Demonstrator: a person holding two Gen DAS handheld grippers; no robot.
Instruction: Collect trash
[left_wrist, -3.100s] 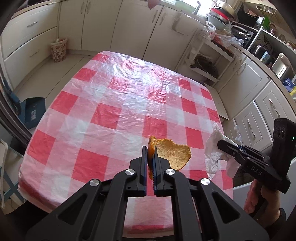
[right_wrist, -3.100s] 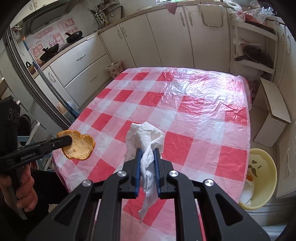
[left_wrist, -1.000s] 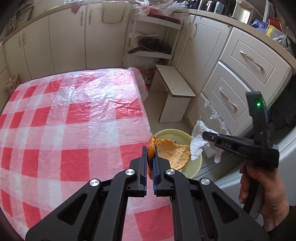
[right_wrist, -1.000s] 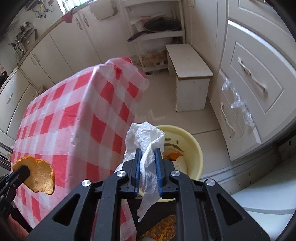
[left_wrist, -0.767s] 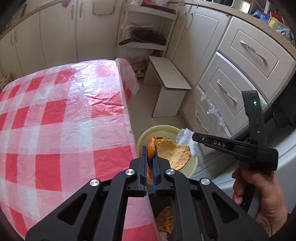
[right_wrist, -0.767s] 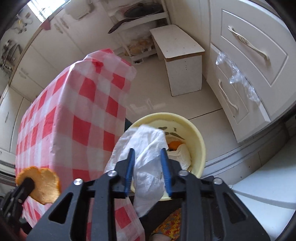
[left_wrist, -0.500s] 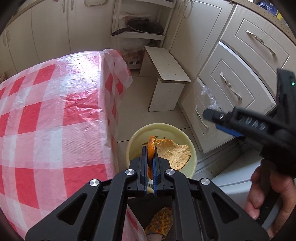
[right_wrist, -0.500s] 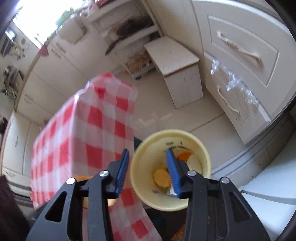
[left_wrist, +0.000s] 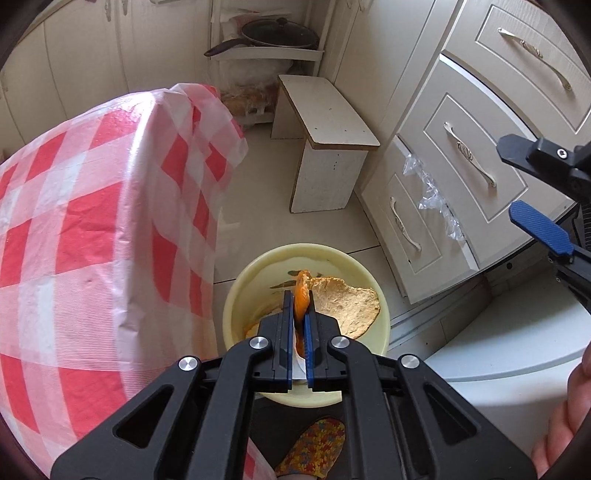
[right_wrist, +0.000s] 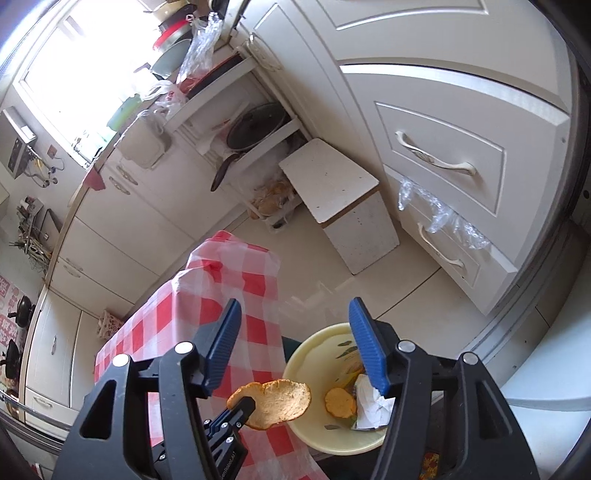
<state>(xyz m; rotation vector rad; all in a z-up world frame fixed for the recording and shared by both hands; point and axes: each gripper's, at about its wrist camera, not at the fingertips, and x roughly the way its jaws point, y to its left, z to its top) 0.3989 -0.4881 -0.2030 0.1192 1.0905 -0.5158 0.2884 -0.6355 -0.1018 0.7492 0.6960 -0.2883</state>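
My left gripper (left_wrist: 298, 310) is shut on an orange peel (left_wrist: 347, 302) and holds it above a yellow trash bowl (left_wrist: 380, 328) on the floor. In the right wrist view the peel (right_wrist: 277, 400) hangs beside the bowl's rim (right_wrist: 295, 365). My right gripper (right_wrist: 295, 339) is open and empty, raised above the bowl; it shows at the right edge of the left wrist view (left_wrist: 521, 184). A crumpled white tissue (right_wrist: 371, 406) and another orange peel piece (right_wrist: 340, 401) lie in the bowl.
The table with the red-and-white checked cloth (left_wrist: 92, 221) stands left of the bowl. A small white stool (left_wrist: 328, 147) and white drawer cabinets (left_wrist: 461, 147) stand behind and right. A shelf with a pan (right_wrist: 255, 129) is further back.
My right gripper opened and dropped the white tissue into the bowl, then rose. My left gripper carried the peel from over the table to above the bowl.
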